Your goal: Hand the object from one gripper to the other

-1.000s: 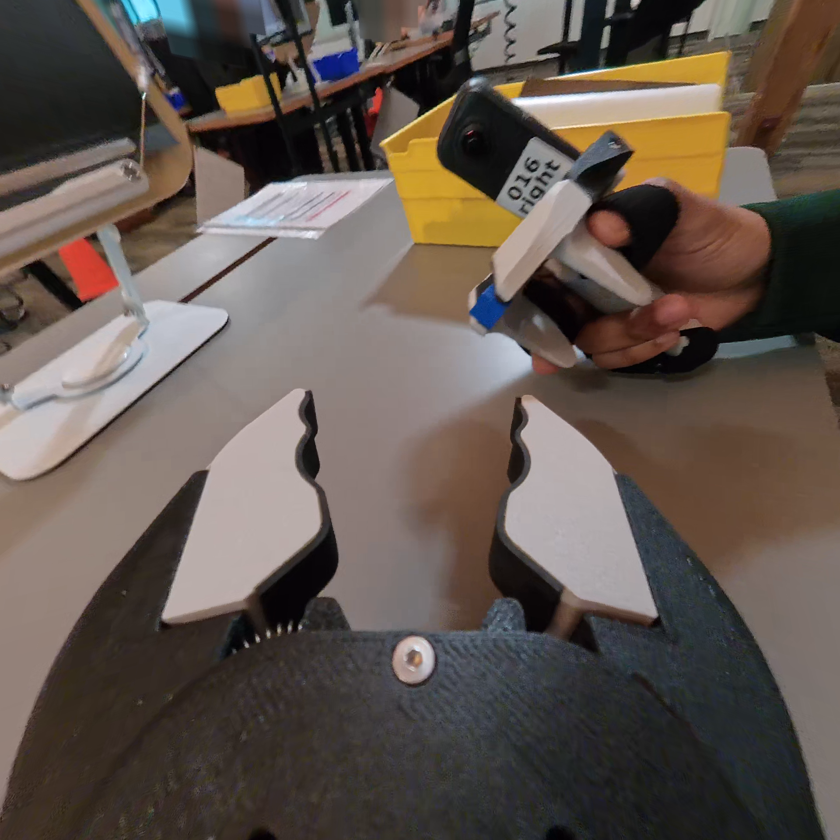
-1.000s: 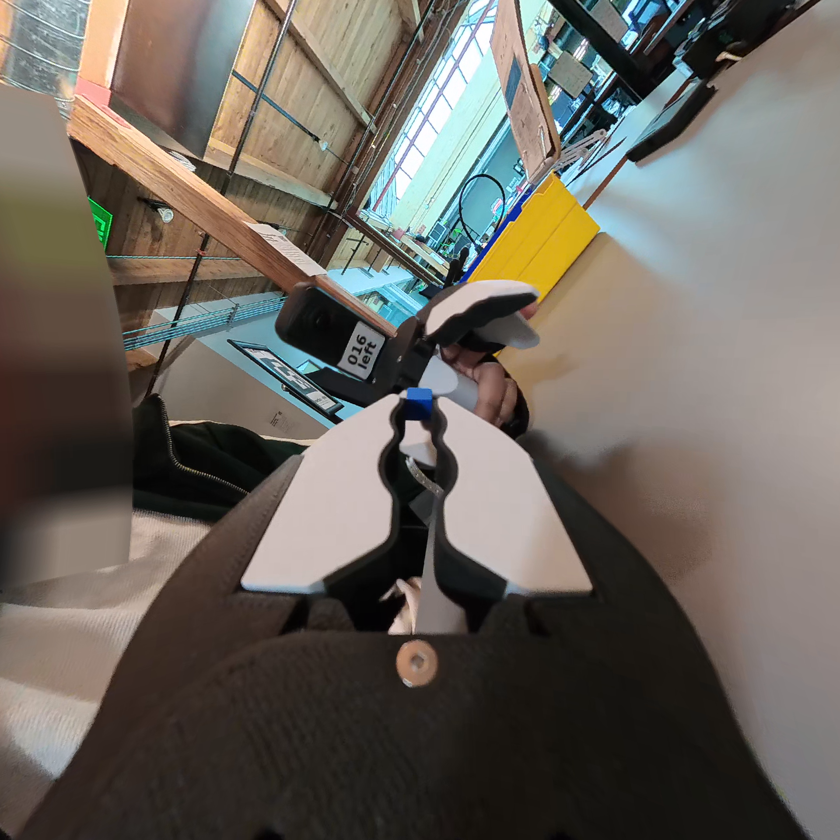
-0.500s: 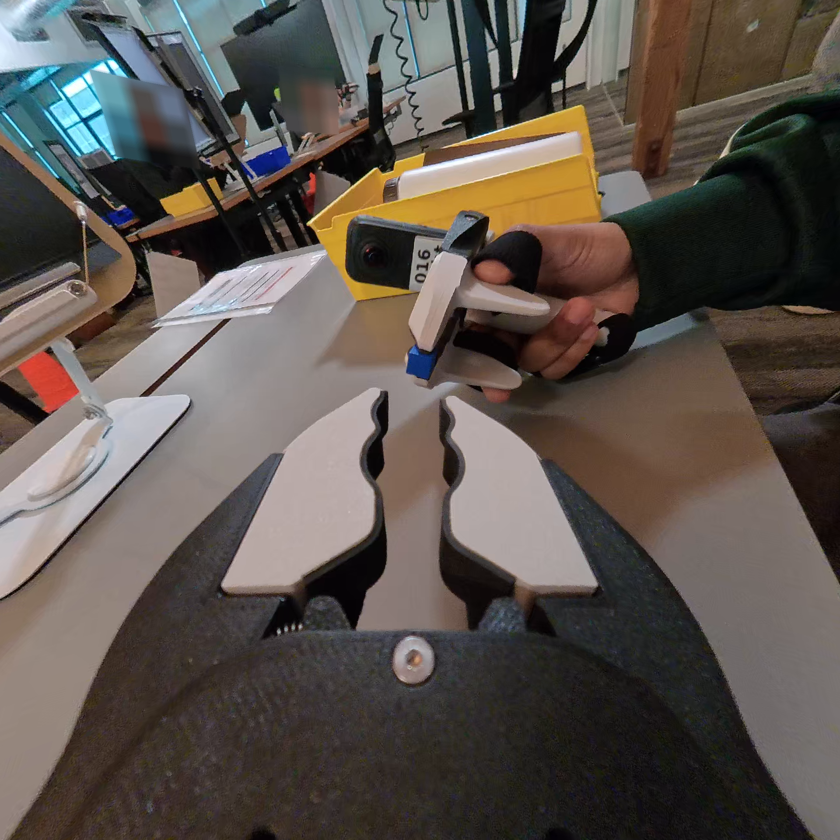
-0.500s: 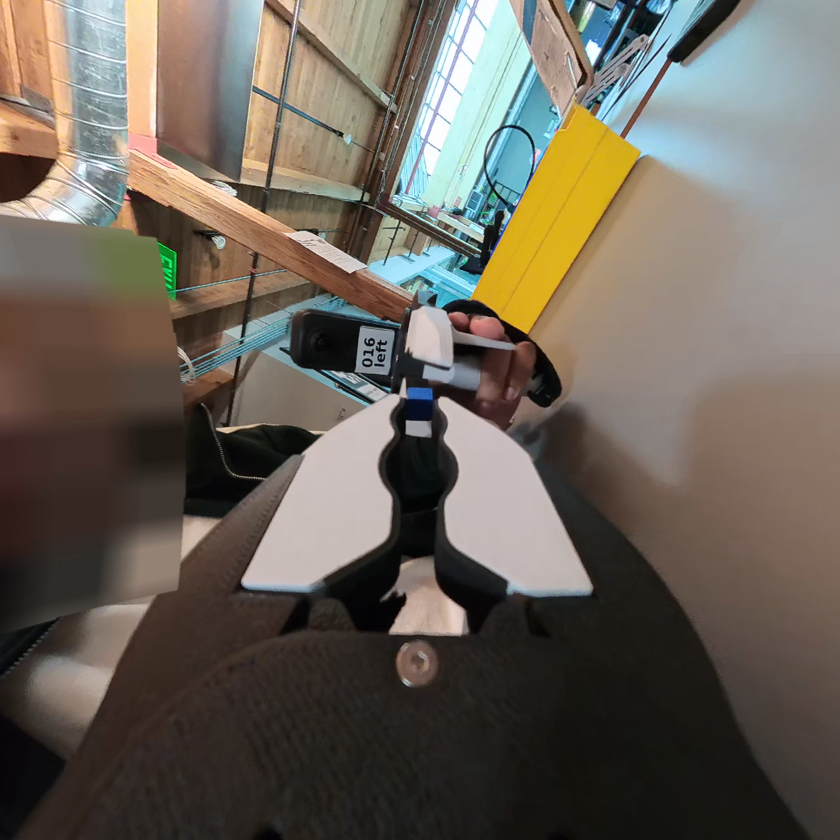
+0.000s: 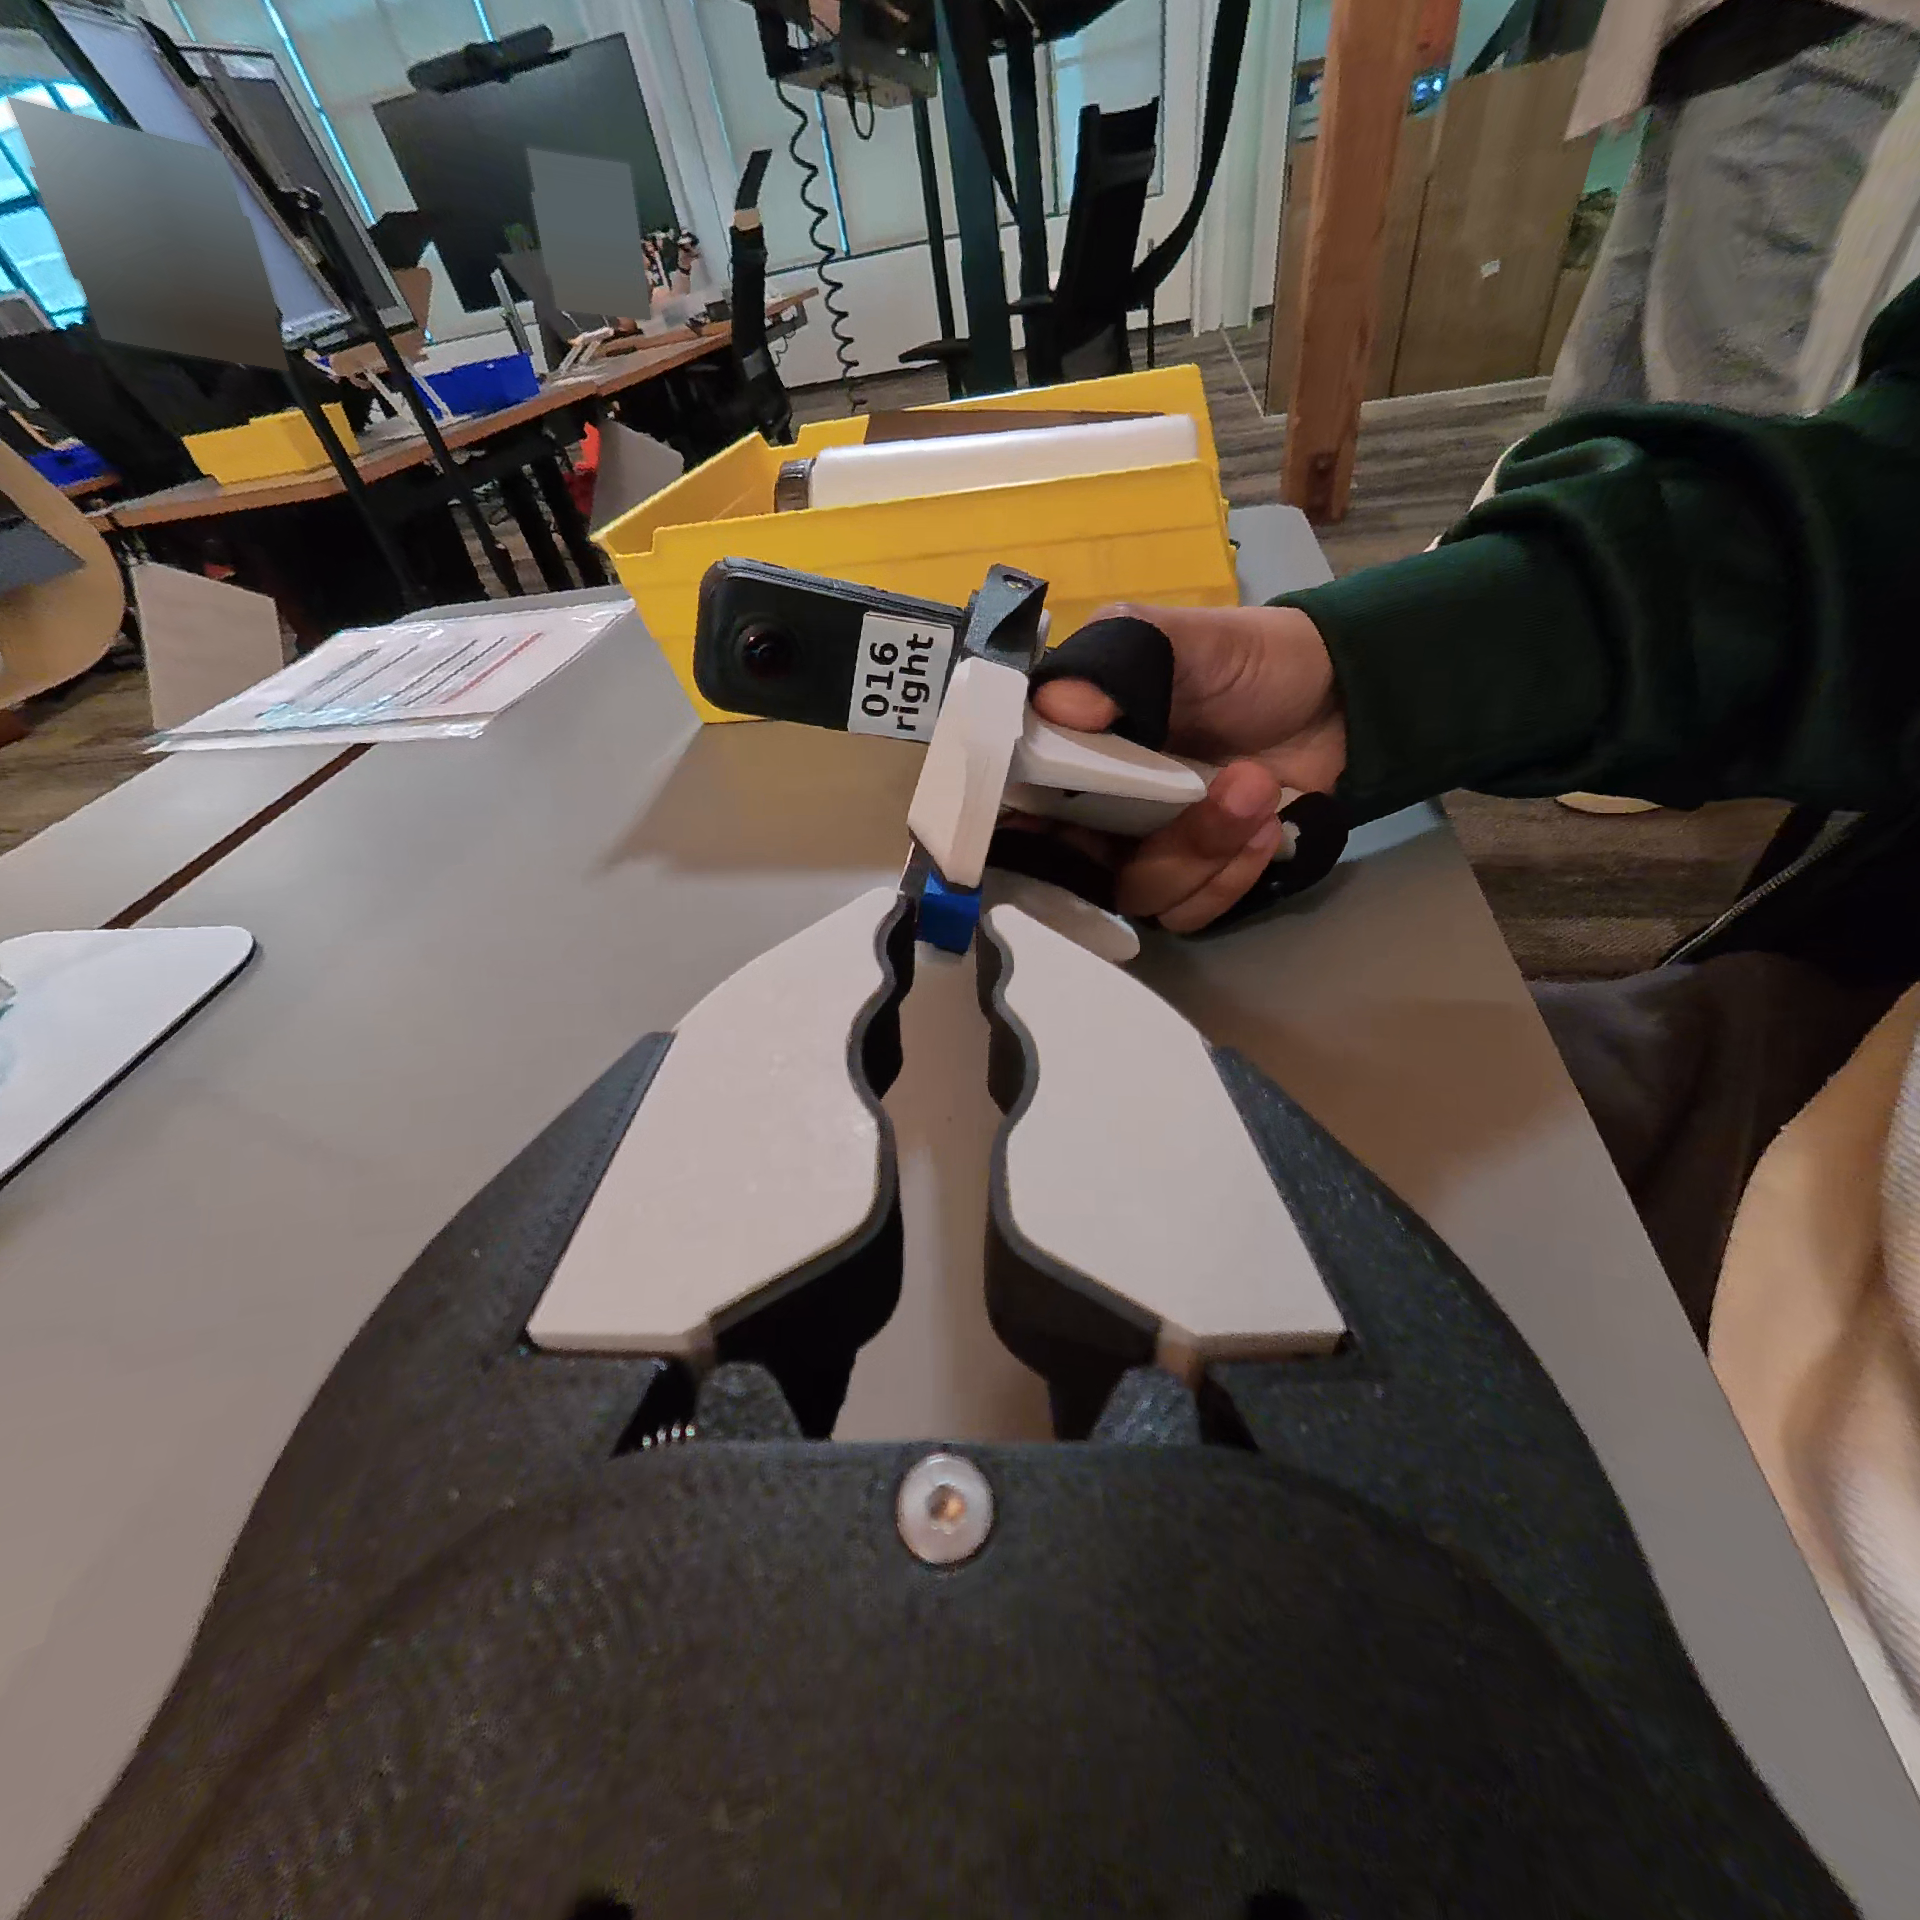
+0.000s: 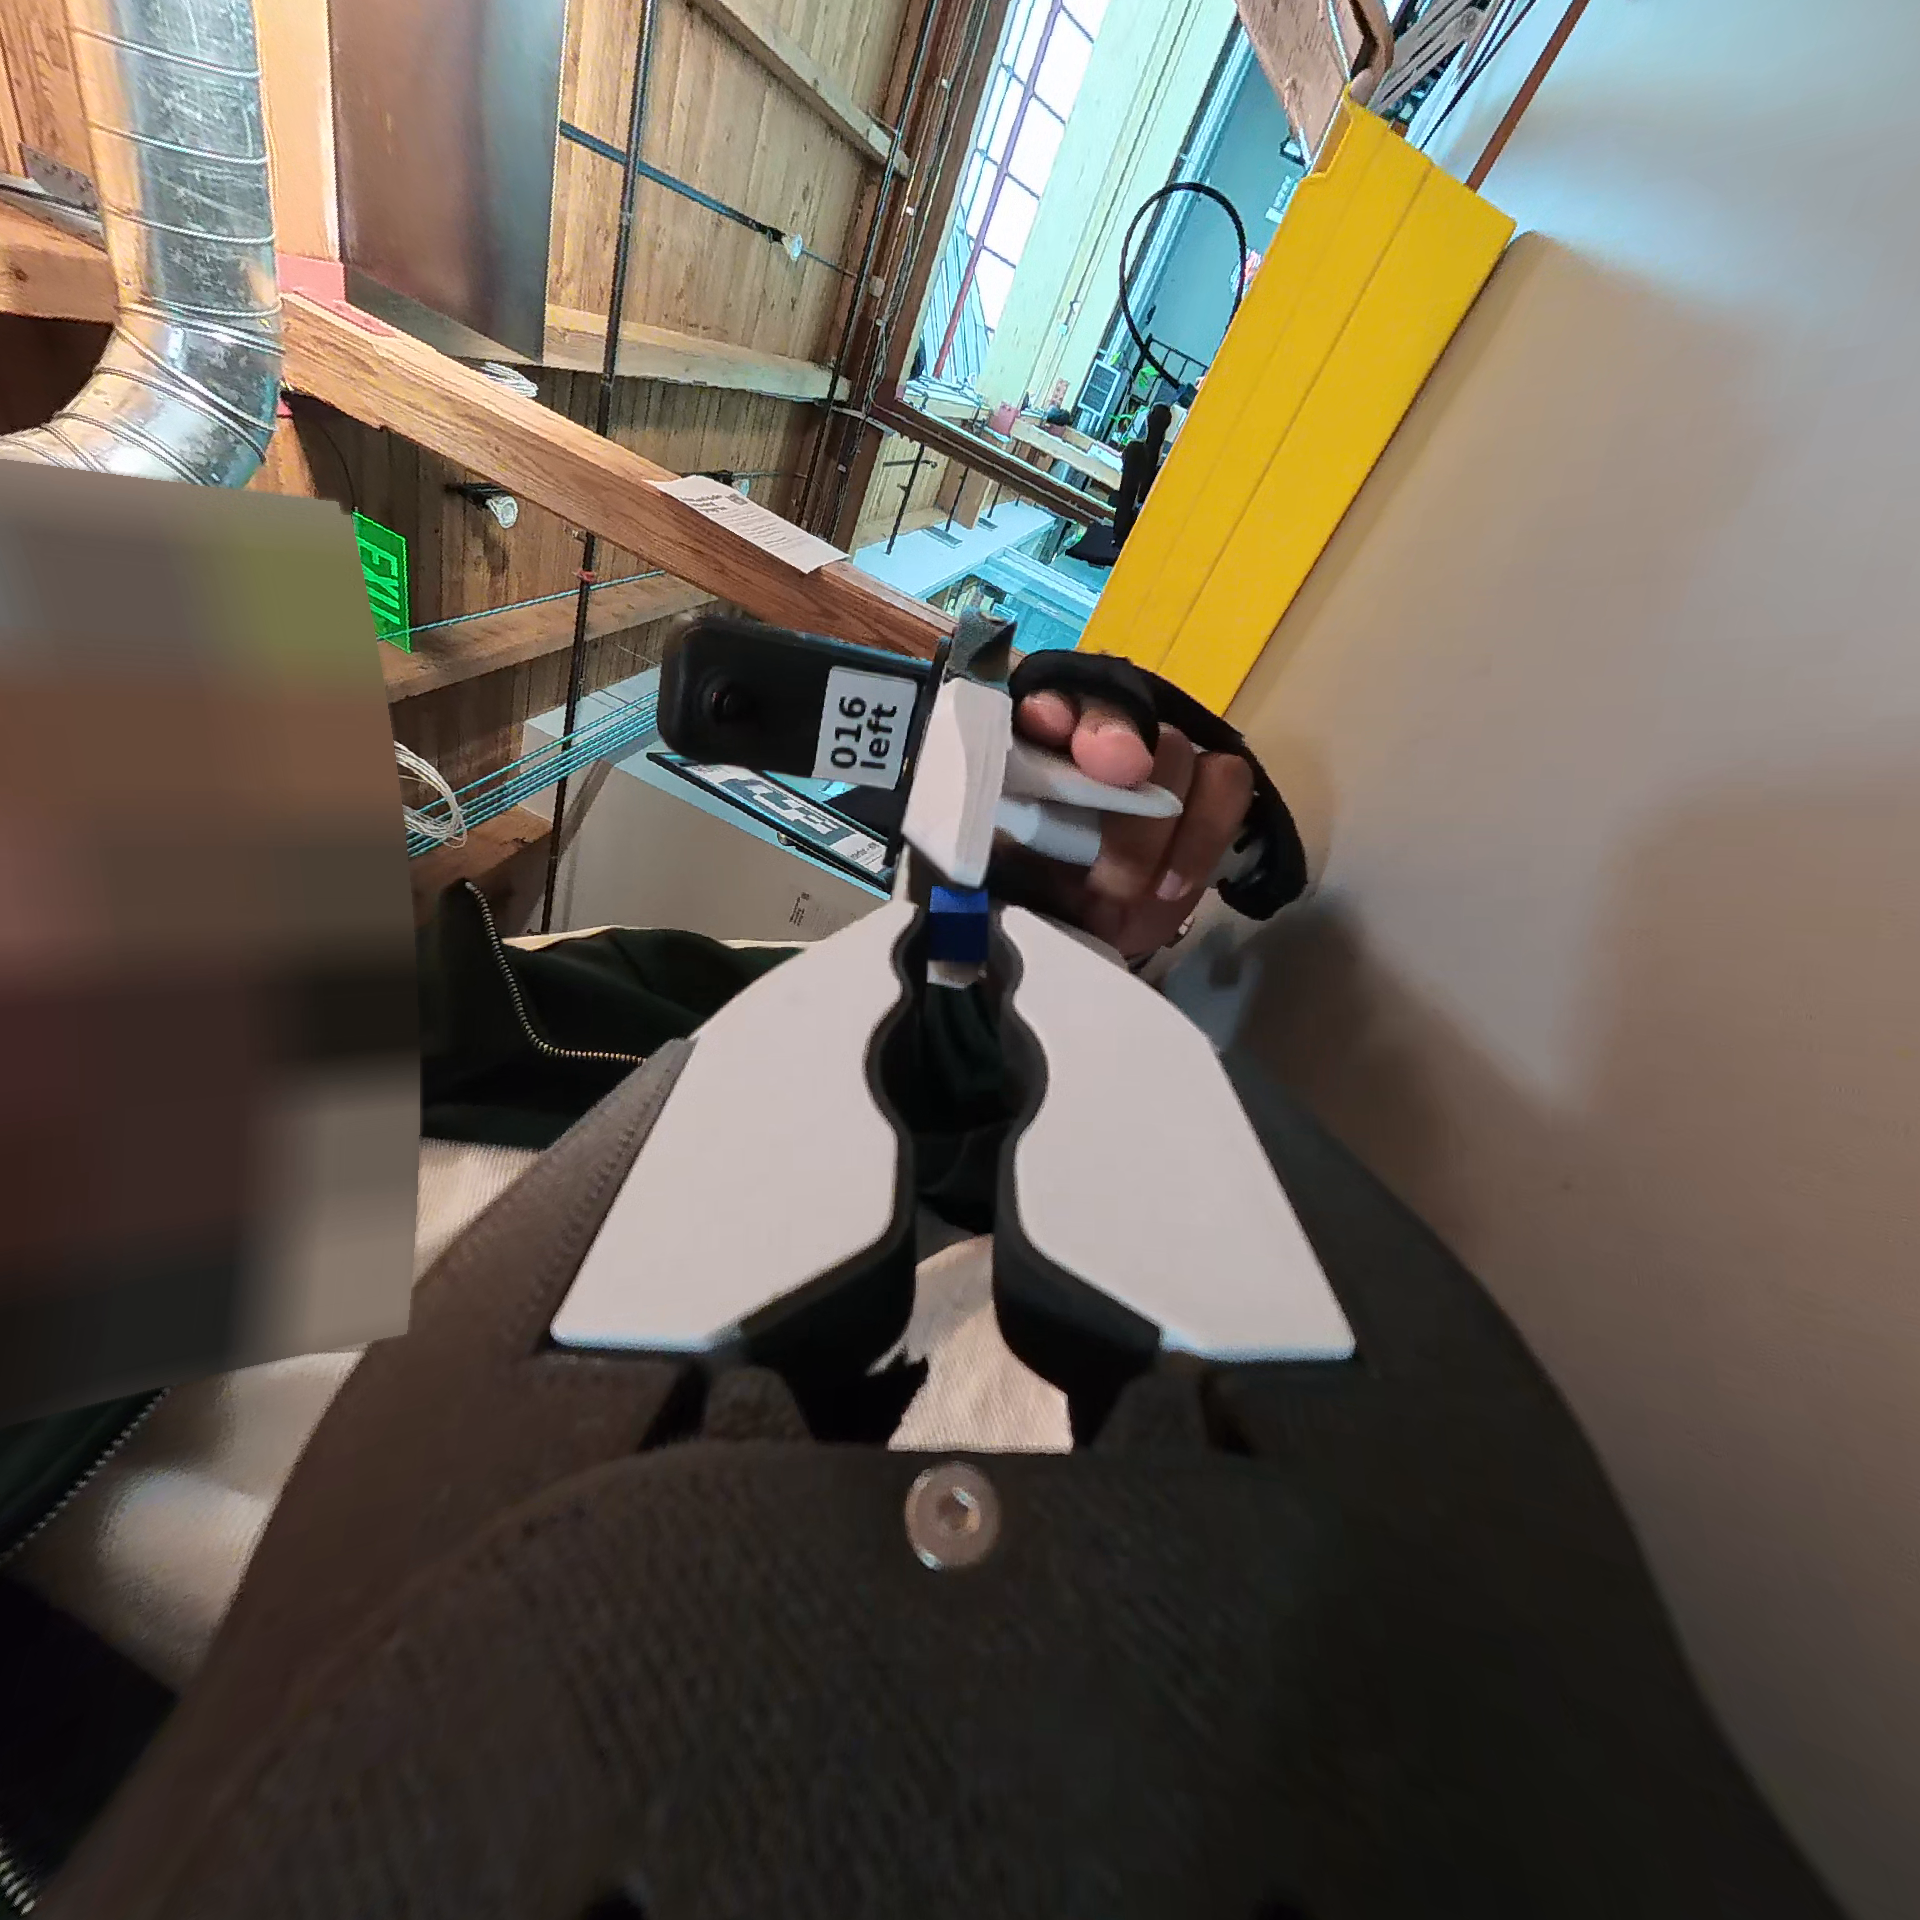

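While both tongs meet, blue block (image 5: 948, 918) half hidden between tips, grip unclear.

Ahead of my left fingers the grey counter (image 5: 436, 997) runs to a yellow bin (image 5: 935, 540) at its far end, with a sheet of paper (image 5: 405, 675) off to the left. Beyond it stand dark monitors (image 5: 499, 166), wooden desks (image 5: 436, 457) and a timber post (image 5: 1351, 249) on a plank floor. Past my right fingers I see board walls (image 6: 707, 208), a silver duct (image 6: 187, 239) and bright windows (image 6: 997, 187)
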Tool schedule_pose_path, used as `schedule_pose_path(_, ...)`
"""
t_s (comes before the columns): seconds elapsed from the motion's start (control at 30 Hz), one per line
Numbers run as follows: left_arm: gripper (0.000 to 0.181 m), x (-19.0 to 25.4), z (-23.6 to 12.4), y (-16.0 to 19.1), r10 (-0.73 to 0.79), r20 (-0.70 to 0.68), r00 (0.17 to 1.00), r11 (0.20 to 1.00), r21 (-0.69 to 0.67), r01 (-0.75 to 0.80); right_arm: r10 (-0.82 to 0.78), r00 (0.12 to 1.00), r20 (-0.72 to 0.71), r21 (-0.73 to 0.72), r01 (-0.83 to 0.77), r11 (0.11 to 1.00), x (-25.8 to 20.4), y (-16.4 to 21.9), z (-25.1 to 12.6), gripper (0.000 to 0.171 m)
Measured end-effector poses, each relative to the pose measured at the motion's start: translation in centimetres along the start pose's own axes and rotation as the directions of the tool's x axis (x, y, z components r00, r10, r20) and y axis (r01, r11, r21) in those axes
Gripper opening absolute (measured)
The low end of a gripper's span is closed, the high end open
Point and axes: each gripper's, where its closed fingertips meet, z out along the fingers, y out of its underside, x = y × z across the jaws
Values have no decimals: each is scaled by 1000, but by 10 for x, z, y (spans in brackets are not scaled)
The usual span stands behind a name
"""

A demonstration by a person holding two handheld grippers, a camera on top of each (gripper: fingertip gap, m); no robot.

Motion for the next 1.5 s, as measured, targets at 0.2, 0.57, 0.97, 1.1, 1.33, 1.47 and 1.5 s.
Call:
schedule_pose_path(0.2, 9, -2, -1, 0, -31, -9, 999, 1000, 5, 31, -1, 1000, 9, -5, 1, 1000, 1, -1, 3, 11)
schedule_pose_path(0.57, 9, -31, -17, -7, -462, -89, 883, 871, 145, 470, -252, 959, -128, 152, 270, 951, 0, -33, -9, 38)
schedule_pose_path(0.97, 8, -25, -21, -3, -778, -403, 481, 531, -15, 847, -957, 22, -288, -394, 908, 139, -2, -12, 10, 20)
schedule_pose_path(1.1, 8, -16, -19, -7, -784, -455, 423, 500, -57, 864, -965, -35, -260, -427, 900, 82, -3, -9, 11, 16)
schedule_pose_path(1.33, 8, -9, -19, -8, -789, -498, 360, 466, -103, 879, -968, -58, -243, -439, 897, 57, -4, -7, 12, 17)
schedule_pose_path(1.47, 8, -6, -17, -7, -791, -507, 341, 459, -124, 880, -971, -64, -230, -450, 892, 48, -3, -4, 14, 14)
schedule_pose_path(1.5, 9, -6, -17, -8, -791, -512, 333, 453, -127, 882, -971, -70, -229, -455, 889, 43, -2, -4, 14, 11)
